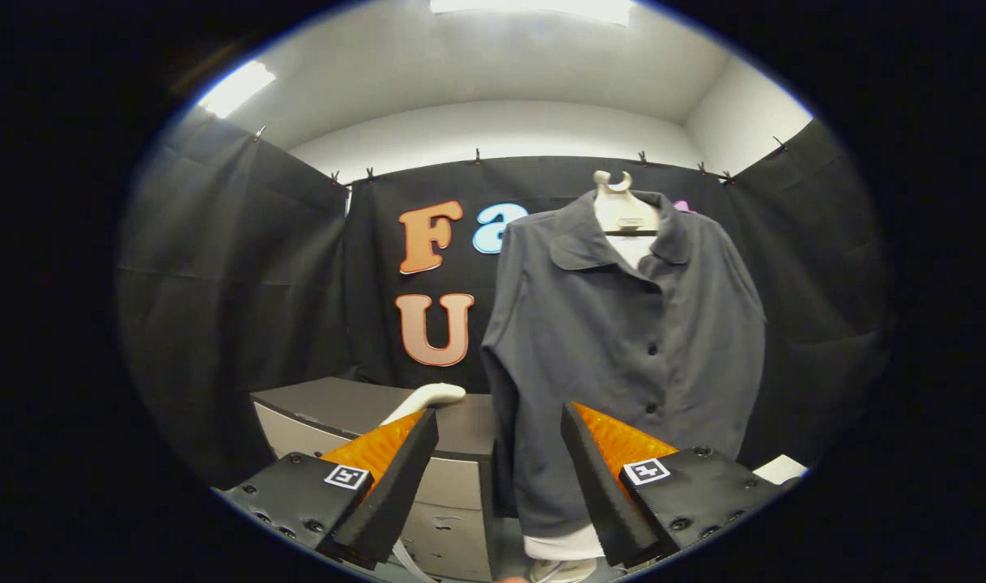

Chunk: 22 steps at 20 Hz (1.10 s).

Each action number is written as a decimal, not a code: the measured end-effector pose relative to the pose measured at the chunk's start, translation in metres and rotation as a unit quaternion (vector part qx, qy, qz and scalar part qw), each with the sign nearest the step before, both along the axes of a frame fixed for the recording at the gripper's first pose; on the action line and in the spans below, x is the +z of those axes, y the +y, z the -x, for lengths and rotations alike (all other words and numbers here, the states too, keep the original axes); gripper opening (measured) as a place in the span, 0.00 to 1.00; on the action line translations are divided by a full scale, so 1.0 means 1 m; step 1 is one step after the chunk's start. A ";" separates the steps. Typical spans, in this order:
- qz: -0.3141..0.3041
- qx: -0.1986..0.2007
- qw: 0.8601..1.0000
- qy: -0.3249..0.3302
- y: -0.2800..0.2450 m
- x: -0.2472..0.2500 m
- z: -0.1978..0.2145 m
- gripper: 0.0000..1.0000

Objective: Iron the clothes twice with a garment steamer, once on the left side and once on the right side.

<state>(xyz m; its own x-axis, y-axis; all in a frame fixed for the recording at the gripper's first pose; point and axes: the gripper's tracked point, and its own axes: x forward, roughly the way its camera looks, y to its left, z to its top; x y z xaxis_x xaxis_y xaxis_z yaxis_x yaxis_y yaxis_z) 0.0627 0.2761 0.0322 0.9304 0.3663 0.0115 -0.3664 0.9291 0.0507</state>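
A: Nearest?
B: Two fingers [499, 429] of the gripper, spread well apart, gripping nothing.

A: Between them?
B: Empty air up close; farther off, the lower left part of a hanging dark grey shirt [622, 356].

A: Just beyond the left finger?
B: A grey box-like counter [452, 478] with a dark top. Lying near its front edge, a pale curved handle [428, 398], most likely the garment steamer, mostly hidden behind the fingertip. Not touched by either finger.

A: And the shirt?
B: To the right of the counter, close beside its right edge, hung upright on a pale hanger [622, 206] with a hook at the top. Collar open, buttons running down the front, one sleeve drooping on the counter side. A white hem [562, 544] peeking out underneath. Right finger overlapping the lower front of the shirt in view, though contact cannot be told.

A: Farthest back?
B: Black cloth wall [234, 275] clipped along its top, white ceiling above with bright light panels [235, 87].
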 end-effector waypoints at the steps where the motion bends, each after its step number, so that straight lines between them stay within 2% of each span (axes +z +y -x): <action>1: 0.005 0.011 1.000 0.006 0.022 0.001 -0.009 0.98; 7: 0.019 0.042 0.997 0.056 0.140 0.006 -0.080 0.98; 12: 0.045 0.039 0.989 0.135 0.205 -0.024 -0.148 0.98; 16: 0.085 0.018 0.975 0.204 0.224 -0.076 -0.198 0.98; 19: 0.086 -0.005 0.961 0.264 0.220 -0.118 -0.216 0.99; 22: 0.087 -0.028 0.953 0.290 0.212 -0.140 -0.232 0.99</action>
<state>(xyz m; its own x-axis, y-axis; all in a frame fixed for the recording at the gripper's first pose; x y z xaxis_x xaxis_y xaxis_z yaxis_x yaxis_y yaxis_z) 0.2943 0.4880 -0.1079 0.7805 0.2649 -0.5663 -0.2726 0.9594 0.0730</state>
